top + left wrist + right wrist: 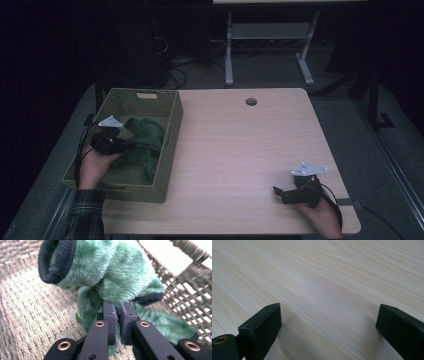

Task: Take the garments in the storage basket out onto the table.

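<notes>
left gripper (117, 315) pinched tight on a fold of the green fleece garment (117, 272), in the woven basket (167, 145). thin bite, could slip or snag the weave on lift. right gripper (328, 322) wide open, empty, over the table (240, 150).

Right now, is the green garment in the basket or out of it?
In. The garment lies crumpled inside the basket, and the left claw is shut on a fold of it above the woven floor.
</notes>
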Tool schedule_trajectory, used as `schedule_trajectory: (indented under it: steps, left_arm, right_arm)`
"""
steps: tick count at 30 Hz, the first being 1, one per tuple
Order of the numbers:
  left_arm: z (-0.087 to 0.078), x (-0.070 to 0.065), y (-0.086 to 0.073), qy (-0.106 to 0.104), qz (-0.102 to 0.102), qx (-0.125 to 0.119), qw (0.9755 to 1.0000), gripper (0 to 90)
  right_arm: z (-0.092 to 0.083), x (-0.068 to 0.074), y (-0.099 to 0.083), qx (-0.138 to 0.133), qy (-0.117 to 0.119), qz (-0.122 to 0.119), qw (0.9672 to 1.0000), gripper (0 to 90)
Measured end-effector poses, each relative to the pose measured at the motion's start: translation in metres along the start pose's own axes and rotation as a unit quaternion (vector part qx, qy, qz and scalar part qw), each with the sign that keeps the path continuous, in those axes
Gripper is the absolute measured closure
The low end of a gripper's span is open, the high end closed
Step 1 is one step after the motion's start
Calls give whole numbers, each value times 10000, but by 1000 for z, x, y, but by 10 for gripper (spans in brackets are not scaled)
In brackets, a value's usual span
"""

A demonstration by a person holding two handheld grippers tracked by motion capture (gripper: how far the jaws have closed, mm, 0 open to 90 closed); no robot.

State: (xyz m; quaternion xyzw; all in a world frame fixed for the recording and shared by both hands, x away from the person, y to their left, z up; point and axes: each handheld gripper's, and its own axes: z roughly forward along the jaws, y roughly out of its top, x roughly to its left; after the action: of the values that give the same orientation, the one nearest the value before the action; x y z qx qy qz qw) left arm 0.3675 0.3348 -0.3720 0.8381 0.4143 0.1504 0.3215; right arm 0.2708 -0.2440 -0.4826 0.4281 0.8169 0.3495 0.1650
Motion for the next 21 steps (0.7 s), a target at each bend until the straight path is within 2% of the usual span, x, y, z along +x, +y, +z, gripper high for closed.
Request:
schedule_trajectory:
  steps: [6,7,13,21]
  left_arm:
    - [-15,-5,7,1,-23,-349,9994,854]
    - [-18,-5,9,14,30,-368,9993,856]
    - [-31,-7,19,-15,27,-541,9985,862]
    - [-53,-5,34,-107,40,-856,9963,863]
  right_arm:
    - [0,0,0,0,0,0,10000,61]
    - [0,0,0,1,0,1,10000,60]
    - [0,0,0,0,0,1,10000,60]
    - [0,0,0,0,1,0,10000,60]
